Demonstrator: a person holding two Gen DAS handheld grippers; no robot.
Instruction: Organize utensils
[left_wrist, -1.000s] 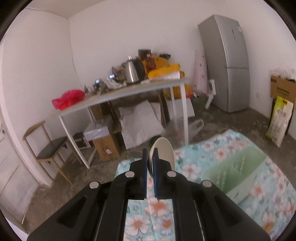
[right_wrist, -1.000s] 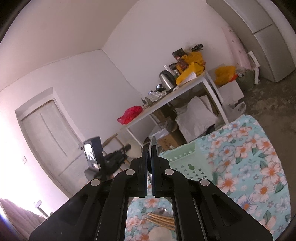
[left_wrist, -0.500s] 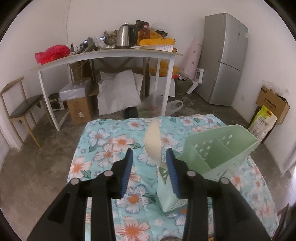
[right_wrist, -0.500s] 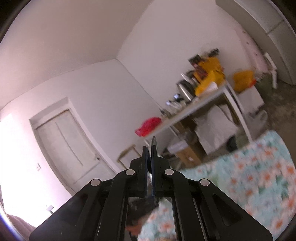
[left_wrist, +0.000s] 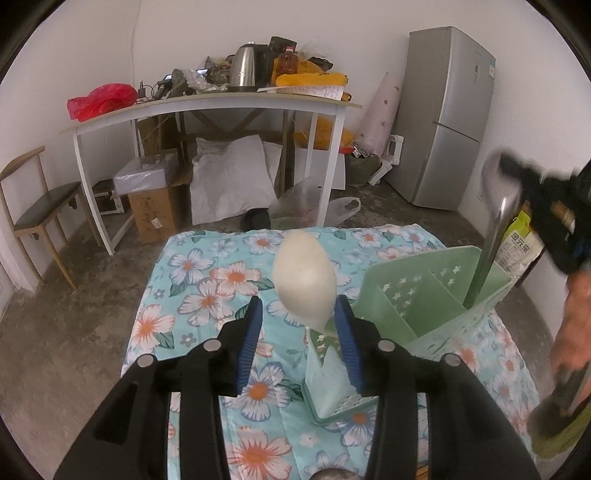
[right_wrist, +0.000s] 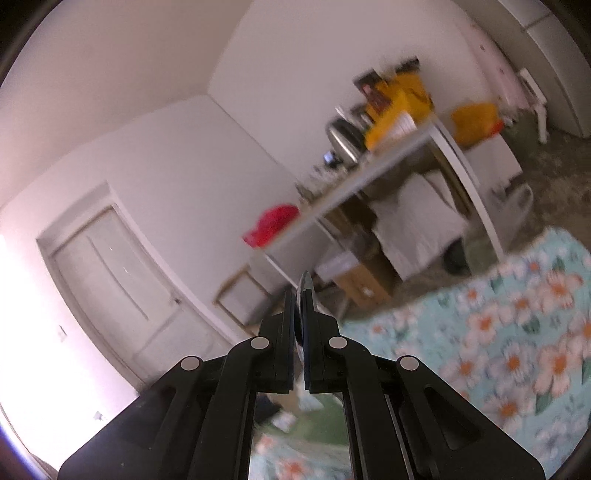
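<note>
A white spoon (left_wrist: 304, 280) stands bowl-up in the near narrow compartment of the green utensil organiser (left_wrist: 424, 295) on the floral tablecloth (left_wrist: 207, 288). My left gripper (left_wrist: 298, 306) straddles the spoon's stem. Its jaws are opening and the blue pads (left_wrist: 251, 332) stand clear of the stem. At the right edge of the left wrist view, my right gripper (left_wrist: 517, 181) is shut on a metal spoon (left_wrist: 495, 206), whose handle reaches down into the organiser's far right compartment. In the blurred right wrist view, the right gripper (right_wrist: 302, 306) pinches that spoon (right_wrist: 306, 284) edge-on.
A person's hand (left_wrist: 572, 325) is at the right edge. Beyond the cloth-covered table stand a white table (left_wrist: 221, 105) with a kettle (left_wrist: 247, 72) and a red bag (left_wrist: 99, 101), boxes beneath it, a chair (left_wrist: 40, 206) at left and a grey fridge (left_wrist: 447, 118) at right.
My left gripper tipped downward and opened off the white spoon, which now stands in the organiser. My right gripper swept sideways with the metal spoon and now shows over the organiser's right end.
</note>
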